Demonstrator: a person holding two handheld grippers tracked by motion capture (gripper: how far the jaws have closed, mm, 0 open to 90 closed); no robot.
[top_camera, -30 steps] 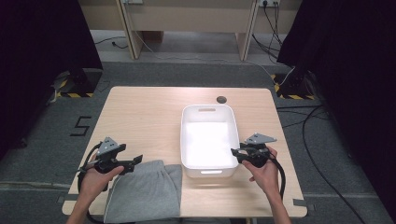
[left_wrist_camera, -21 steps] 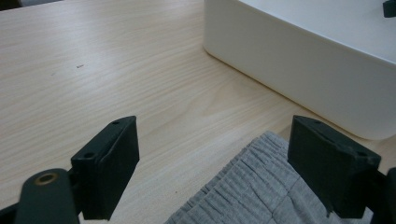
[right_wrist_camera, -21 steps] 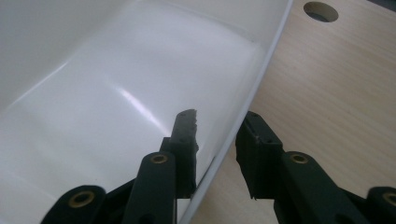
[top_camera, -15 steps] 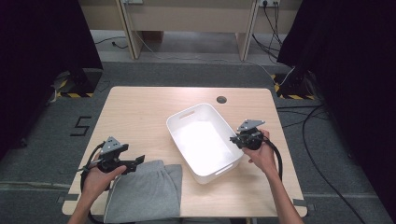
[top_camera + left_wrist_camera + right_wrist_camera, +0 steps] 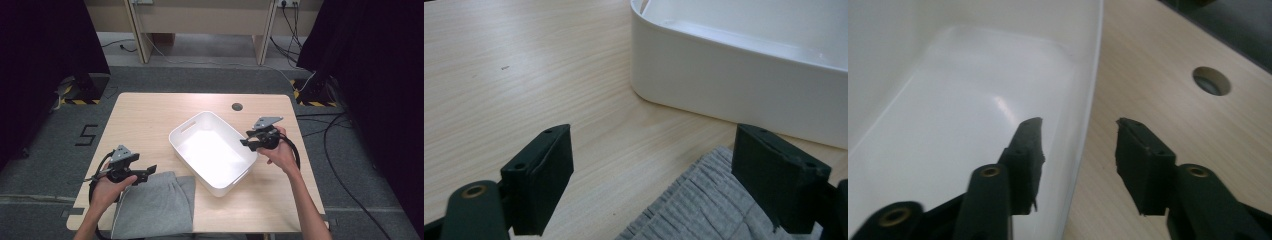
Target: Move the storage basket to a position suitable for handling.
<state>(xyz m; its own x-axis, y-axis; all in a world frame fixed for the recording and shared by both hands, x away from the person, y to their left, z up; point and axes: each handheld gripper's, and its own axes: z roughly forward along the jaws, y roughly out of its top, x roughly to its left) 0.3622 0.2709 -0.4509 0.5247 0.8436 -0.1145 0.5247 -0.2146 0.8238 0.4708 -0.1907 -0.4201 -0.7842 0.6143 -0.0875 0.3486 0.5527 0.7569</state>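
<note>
A white plastic bin (image 5: 210, 150) lies empty and askew at the middle of the wooden table (image 5: 150, 120). My right gripper (image 5: 245, 142) is at its right rim, open, with one jaw inside the bin and the other outside. In the right gripper view the bin wall (image 5: 1088, 90) runs between the parted jaws of that gripper (image 5: 1078, 132), apart from both. A grey ribbed garment (image 5: 155, 205) lies folded at the table's front edge. My left gripper (image 5: 150, 172) hovers open over its far left corner. The left gripper view has the garment (image 5: 704, 210) under the right jaw of the left gripper (image 5: 651, 165), with the bin (image 5: 734, 90) beyond.
A round cable hole (image 5: 237, 106) sits in the tabletop behind the bin, also seen in the right gripper view as a hole (image 5: 1211, 81). Bare wood stretches to the left of the bin. Cables trail on the floor at the right (image 5: 340, 130).
The bin has swung round from square to diagonal, its right end carried away from me with the right gripper. The left gripper has barely moved.
</note>
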